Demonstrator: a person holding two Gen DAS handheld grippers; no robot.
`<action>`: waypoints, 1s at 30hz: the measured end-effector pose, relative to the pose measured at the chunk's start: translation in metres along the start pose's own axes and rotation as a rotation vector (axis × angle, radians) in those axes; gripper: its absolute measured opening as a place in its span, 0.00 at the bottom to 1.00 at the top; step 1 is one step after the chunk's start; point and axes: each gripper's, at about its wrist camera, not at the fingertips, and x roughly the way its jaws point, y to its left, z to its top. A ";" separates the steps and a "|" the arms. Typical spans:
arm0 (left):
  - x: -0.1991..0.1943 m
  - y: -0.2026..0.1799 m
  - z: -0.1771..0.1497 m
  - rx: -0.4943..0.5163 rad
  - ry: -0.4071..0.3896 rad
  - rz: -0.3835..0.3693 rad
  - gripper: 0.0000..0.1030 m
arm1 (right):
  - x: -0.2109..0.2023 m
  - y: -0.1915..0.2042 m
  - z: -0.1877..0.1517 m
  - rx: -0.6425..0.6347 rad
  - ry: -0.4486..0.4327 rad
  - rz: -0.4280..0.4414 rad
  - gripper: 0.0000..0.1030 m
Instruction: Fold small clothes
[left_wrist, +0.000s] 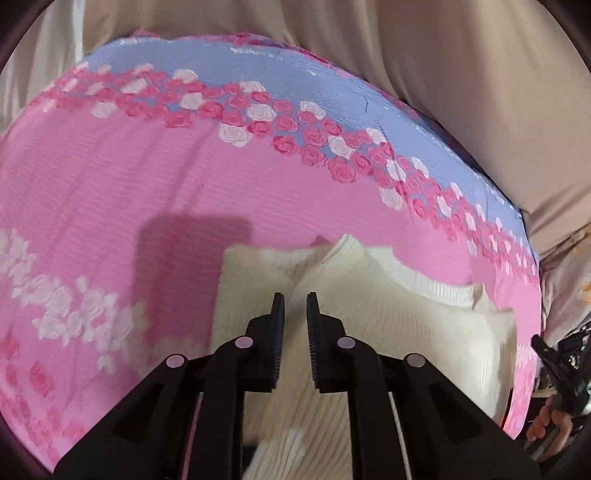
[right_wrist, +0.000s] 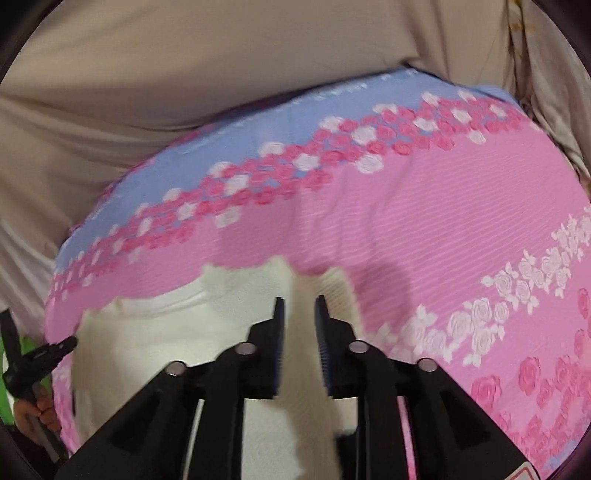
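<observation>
The cream knit garment (left_wrist: 388, 325) lies flat on the bed, on the pink rose-printed bedspread (left_wrist: 129, 192), close to the bed's near edge and well short of the blue band along the far edge. Its ribbed neck points toward that far edge, so its long axis runs from the near edge straight away from both hands, and both pairs of tongs sit directly over it. The left tongs (left_wrist: 295, 299) hover above the knit beside a raised fold near the neck (a narrow gap shows between the pads, with nothing pinched that I can make out). The right tongs (right_wrist: 300, 302) stand a little wider apart over the other side of the garment (right_wrist: 177, 332), a strip of cream knit showing in the gap; it looks unclamped, though blur makes this uncertain. Neither hand is clearly nearer: each covers its own half.

Beyond the bedspread a beige sheet (right_wrist: 184, 74) bunches against the far edge. Nothing lies on the cloth to block a fold across the garment's width. Each wrist view catches the other tool and its hand at the frame's edge.
</observation>
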 end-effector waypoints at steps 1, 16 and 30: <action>-0.005 0.002 -0.006 -0.003 -0.002 -0.001 0.11 | -0.008 0.011 -0.011 -0.023 0.014 0.024 0.25; -0.026 0.017 -0.057 -0.110 0.019 -0.026 0.15 | 0.043 0.139 -0.073 -0.319 0.288 0.192 0.00; -0.008 0.039 -0.071 -0.200 0.005 0.002 0.58 | 0.103 0.170 -0.090 -0.413 0.390 0.126 0.00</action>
